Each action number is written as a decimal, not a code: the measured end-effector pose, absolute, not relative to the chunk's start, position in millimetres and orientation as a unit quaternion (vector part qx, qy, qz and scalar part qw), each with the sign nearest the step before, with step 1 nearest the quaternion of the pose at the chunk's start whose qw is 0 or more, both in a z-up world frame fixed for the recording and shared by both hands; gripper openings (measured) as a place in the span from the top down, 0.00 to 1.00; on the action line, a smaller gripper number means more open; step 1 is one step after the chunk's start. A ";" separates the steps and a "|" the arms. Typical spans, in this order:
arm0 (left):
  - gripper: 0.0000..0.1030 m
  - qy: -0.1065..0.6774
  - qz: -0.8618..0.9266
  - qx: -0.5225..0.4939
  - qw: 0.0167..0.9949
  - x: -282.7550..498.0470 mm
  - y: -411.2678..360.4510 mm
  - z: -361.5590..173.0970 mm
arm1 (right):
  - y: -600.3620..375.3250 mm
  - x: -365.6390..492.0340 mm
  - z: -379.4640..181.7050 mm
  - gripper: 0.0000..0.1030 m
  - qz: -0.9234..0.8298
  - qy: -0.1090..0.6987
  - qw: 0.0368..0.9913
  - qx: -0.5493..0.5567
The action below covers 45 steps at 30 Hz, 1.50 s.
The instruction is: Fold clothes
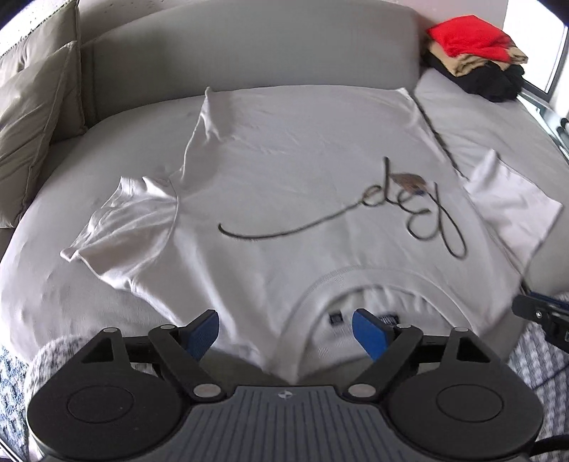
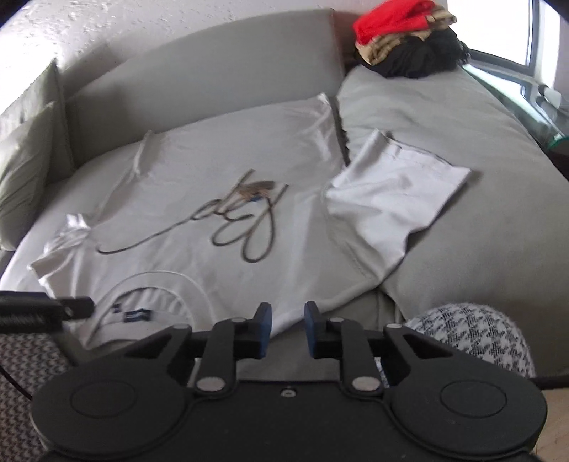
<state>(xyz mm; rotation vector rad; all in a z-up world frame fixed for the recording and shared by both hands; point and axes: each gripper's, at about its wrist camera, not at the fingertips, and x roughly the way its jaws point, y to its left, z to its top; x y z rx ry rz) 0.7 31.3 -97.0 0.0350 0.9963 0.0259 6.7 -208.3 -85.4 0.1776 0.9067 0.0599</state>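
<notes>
A white T-shirt point(image 1: 302, 160) with a dark scrawled print lies face up on the grey sofa seat point(image 1: 480, 124), its collar point(image 1: 355, 280) nearest me and both sleeves spread out. My left gripper point(image 1: 286, 334) stands wide open over the near shoulder beside the collar, and its blue pads point(image 1: 202, 334) press on nothing. In the right wrist view the same T-shirt point(image 2: 199, 170) shows its other sleeve point(image 2: 391, 199) lying flat. My right gripper point(image 2: 288, 328) hovers at that shoulder's near edge, jaws a narrow gap apart, with no cloth pinched.
A pile of red, tan and black clothes point(image 1: 476, 57) sits at the sofa's back right corner. Olive cushions point(image 1: 32, 117) lean at the left. Black-and-white patterned fabric point(image 2: 473, 341) bulges at the sofa's near edge. A window point(image 2: 498, 32) lies to the right.
</notes>
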 end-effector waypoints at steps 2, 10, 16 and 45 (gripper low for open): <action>0.18 0.475 0.018 0.020 0.879 10.7 31.1 -100.4 | -212.0 14.1 -87.7 0.85 0.020 0.436 0.895 0.090; 0.16 0.506 0.006 0.042 0.862 21.5 19.3 -132.8 | -211.5 52.2 -114.0 0.93 0.015 0.452 0.888 0.082; 0.16 0.531 -0.003 -0.002 0.847 -12.0 25.0 -138.3 | -206.3 13.6 -111.2 0.93 0.009 0.482 0.874 0.062; 0.05 0.527 -0.026 0.047 0.848 4.7 -19.1 -130.7 | -356.4 26.3 -83.9 0.46 -0.072 0.324 0.844 0.422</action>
